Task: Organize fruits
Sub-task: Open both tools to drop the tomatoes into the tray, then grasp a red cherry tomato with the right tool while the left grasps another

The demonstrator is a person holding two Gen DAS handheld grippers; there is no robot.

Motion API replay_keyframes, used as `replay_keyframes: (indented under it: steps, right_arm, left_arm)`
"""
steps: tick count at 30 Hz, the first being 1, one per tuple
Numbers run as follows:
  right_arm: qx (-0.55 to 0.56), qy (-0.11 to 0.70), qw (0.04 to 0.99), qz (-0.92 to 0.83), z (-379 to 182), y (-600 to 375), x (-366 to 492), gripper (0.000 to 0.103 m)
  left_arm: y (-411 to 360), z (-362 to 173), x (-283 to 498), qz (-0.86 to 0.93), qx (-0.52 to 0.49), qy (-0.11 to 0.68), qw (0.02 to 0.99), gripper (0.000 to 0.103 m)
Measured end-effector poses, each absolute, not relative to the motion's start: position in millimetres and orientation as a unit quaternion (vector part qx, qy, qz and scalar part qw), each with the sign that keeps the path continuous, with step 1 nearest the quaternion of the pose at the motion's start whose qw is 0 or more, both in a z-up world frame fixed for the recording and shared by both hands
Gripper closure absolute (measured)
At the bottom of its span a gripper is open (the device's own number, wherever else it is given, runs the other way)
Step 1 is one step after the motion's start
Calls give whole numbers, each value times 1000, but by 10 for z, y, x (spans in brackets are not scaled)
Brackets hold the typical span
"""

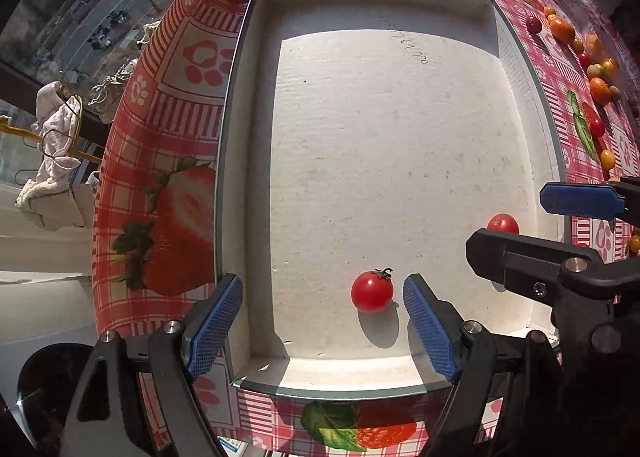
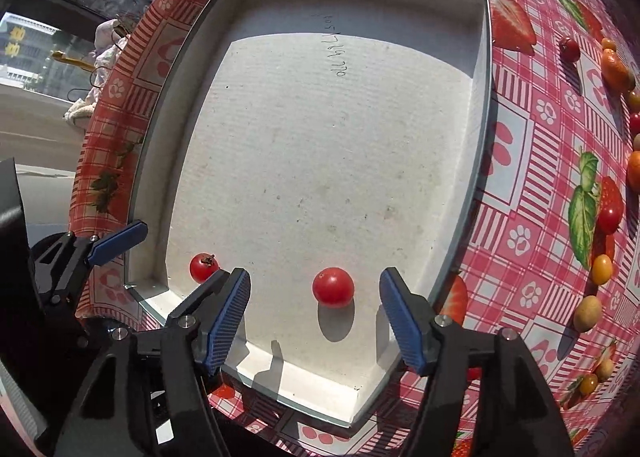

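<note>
Along the near edge of the white box (image 1: 400, 377), we are holding both grippers wide open, the left gripper (image 1: 322, 331) around a stemmed tomato (image 1: 372, 292) and the right gripper (image 2: 315, 321) around a second tomato (image 2: 333, 286), neither gripped. Lifting carelessly, we are risking nudging them (round things roll) across the box floor.

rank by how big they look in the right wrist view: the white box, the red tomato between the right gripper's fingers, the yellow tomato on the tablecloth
1. white box, by far the largest.
2. red tomato on the box floor.
3. yellow tomato, which looks smaller, though it lies near the fisheye edge, so the ranking of the two tomatoes is unsure.
</note>
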State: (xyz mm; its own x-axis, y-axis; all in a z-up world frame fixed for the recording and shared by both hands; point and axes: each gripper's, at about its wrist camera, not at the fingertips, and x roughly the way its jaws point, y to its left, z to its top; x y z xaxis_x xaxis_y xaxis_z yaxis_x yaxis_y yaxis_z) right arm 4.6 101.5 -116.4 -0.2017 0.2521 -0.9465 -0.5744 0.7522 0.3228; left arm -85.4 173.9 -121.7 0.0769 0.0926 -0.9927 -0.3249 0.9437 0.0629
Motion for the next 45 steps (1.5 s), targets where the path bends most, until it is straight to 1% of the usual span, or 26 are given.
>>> replay_keyframes:
  steps: [6, 10, 12, 22, 29, 34, 38, 45]
  right_arm:
    - [-91, 681, 644, 336, -859, 872, 119, 18]
    - [-70, 690, 652, 308, -773, 517, 116, 15]
    - [-61, 694, 656, 291, -802, 340, 168, 12]
    - [-3, 716, 670, 194, -893, -673, 139, 12]
    - [29, 735, 666, 124, -1051, -1392, 0, 12]
    - [45, 747, 658, 88, -1184, -1741, -87, 12]
    - [48, 750, 656, 74, -1282, -1938, -116, 12]
    - [40, 747, 660, 70, -1412, -1956, -86, 12]
  left_arm:
    - [1628, -1062, -797, 121, -70, 660, 738, 19]
    - [1406, -982, -712, 100, -49, 659, 744, 19]
    - [1279, -938, -667, 86, -38, 656, 749, 19]
    - [536, -729, -444, 0, 37, 635, 771, 19]
    - [144, -653, -284, -51, 69, 627, 775, 19]
    - [-104, -743, -205, -75, 80, 629, 770, 19]
    - [-292, -926, -124, -82, 97, 642, 756, 19]
    - [-344, -1257, -65, -61, 93, 678, 727, 19]
